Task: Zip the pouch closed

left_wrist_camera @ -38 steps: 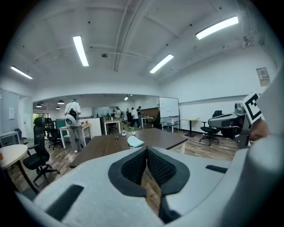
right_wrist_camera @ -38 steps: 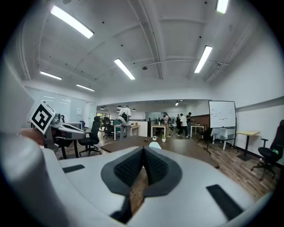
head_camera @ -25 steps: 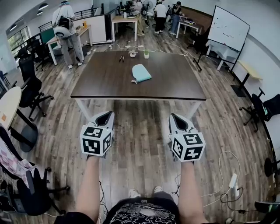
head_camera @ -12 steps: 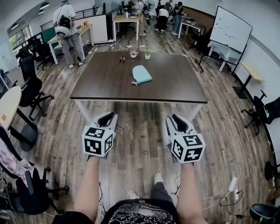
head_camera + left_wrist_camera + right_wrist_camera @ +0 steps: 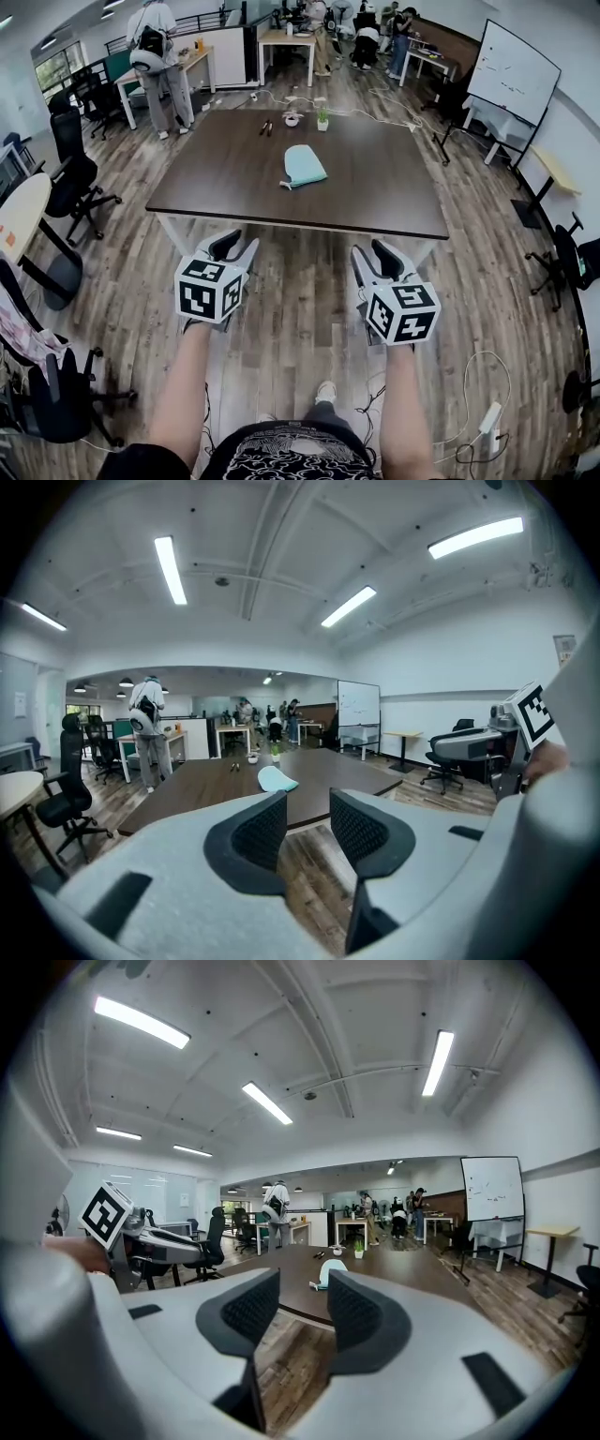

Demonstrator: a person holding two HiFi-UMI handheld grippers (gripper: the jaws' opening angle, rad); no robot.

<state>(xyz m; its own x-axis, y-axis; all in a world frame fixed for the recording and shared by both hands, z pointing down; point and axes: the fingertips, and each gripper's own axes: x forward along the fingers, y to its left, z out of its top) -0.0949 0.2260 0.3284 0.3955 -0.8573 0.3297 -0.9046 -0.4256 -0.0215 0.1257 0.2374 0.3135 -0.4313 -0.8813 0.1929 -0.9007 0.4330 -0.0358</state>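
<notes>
A light blue pouch (image 5: 303, 166) lies near the middle of a dark brown table (image 5: 216, 183); the left gripper view shows the pouch (image 5: 276, 779) far ahead, and so does the right gripper view, where the pouch (image 5: 330, 1270) is small. My left gripper (image 5: 236, 247) hangs over the wooden floor just short of the table's near edge. Its jaws are opening with nothing between them. My right gripper (image 5: 376, 253) is level with it on the right, jaws opening too and empty. Both are well short of the pouch.
On the table's far side lie two dark pens (image 5: 266, 128), a small white bowl (image 5: 292, 120) and a little potted plant (image 5: 322, 117). Office chairs (image 5: 77, 180) stand at the left. A whiteboard (image 5: 514, 80) and people at desks (image 5: 161, 56) are beyond.
Both grippers have moved forward toward the table's near edge, and both pairs of jaws have parted from shut. The pouch has not moved.
</notes>
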